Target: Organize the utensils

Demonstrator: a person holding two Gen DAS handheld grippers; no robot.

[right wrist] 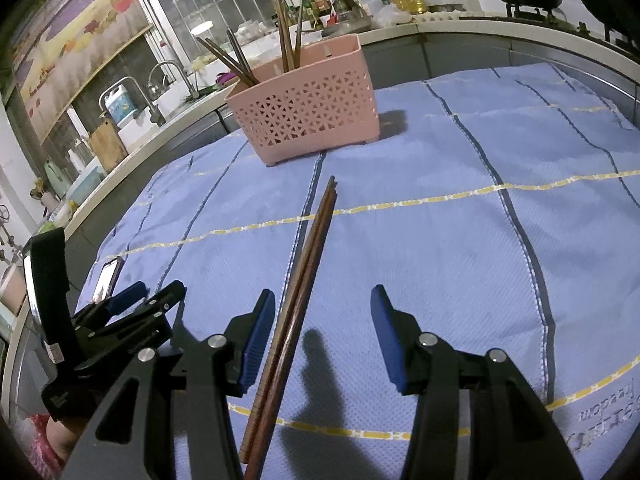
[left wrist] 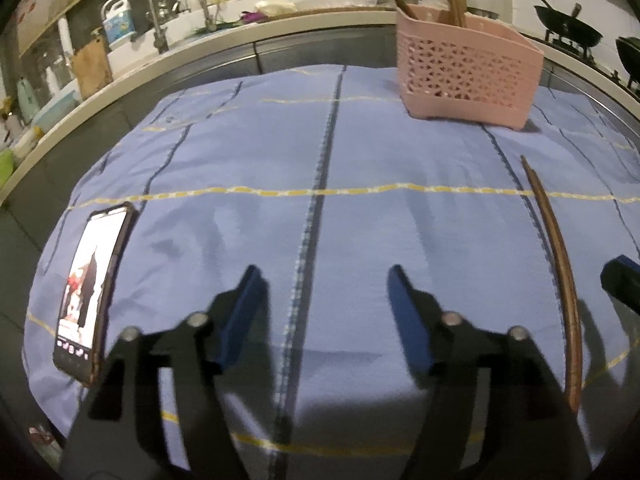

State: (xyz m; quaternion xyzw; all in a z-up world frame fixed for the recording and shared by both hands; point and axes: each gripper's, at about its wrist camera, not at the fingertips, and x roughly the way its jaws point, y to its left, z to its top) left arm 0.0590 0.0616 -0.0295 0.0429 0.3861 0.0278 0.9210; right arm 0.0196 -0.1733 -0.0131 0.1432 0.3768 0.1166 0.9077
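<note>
Several chopsticks are already stood in the basket [right wrist: 308, 108]. One pair of chopsticks [right wrist: 296, 304] is left on the cloth [right wrist: 440, 240], near the basket, between the spread-wide, empty right gripper [right wrist: 322, 336]. Left gripper [left wrist: 320, 312] is held wide, empty.

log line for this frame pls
left tongs open, empty | right tongs open over chopsticks lying on cloth | pink basket holds others

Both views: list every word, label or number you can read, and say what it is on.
Cloth, bottom right corner: upside-down grey lettering, one word seems to be "freedom"; the rest unreadable.
Left gripper body: white print, too small to read.
Phone screen: a picture and icons, no legible text.
Jug label by the sink: blurred.
Basket: none.
</note>
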